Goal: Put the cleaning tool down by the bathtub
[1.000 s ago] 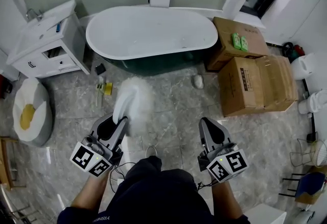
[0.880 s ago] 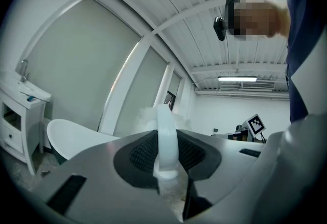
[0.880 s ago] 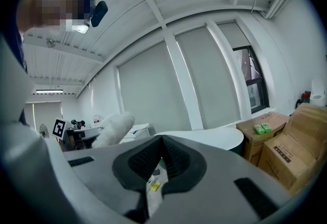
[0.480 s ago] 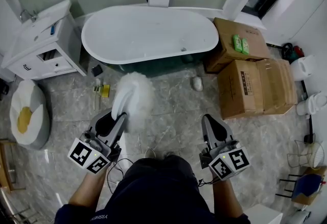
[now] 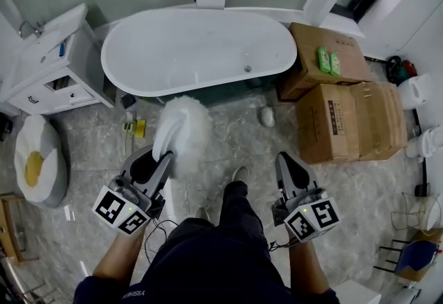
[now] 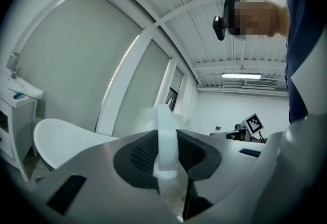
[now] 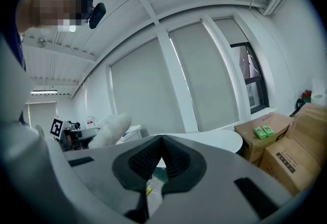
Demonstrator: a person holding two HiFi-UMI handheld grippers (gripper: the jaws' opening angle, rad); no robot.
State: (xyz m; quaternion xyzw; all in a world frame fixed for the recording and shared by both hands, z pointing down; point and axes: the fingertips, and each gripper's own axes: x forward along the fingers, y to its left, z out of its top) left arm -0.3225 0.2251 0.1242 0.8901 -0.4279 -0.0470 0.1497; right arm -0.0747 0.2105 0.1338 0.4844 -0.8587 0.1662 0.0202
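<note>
A fluffy white cleaning tool with a pale handle stands upright in my left gripper, whose jaws are shut on the handle. Its head shows as a white fluff at the left of the right gripper view. The white bathtub lies ahead on the floor, just beyond the tool. My right gripper is held at the same height to the right, shut with nothing between its pads. The person's legs and a foot show between the two grippers.
A white vanity with a sink stands left of the tub. Cardboard boxes are stacked at the right, with green packets on top. A yellow-and-white cushion lies at the far left; small items sit on the floor by the tub.
The person has stepped toward the bathtub; a foot now shows ahead between the grippers. Both grippers keep their pose, and the left still holds the tool.
</note>
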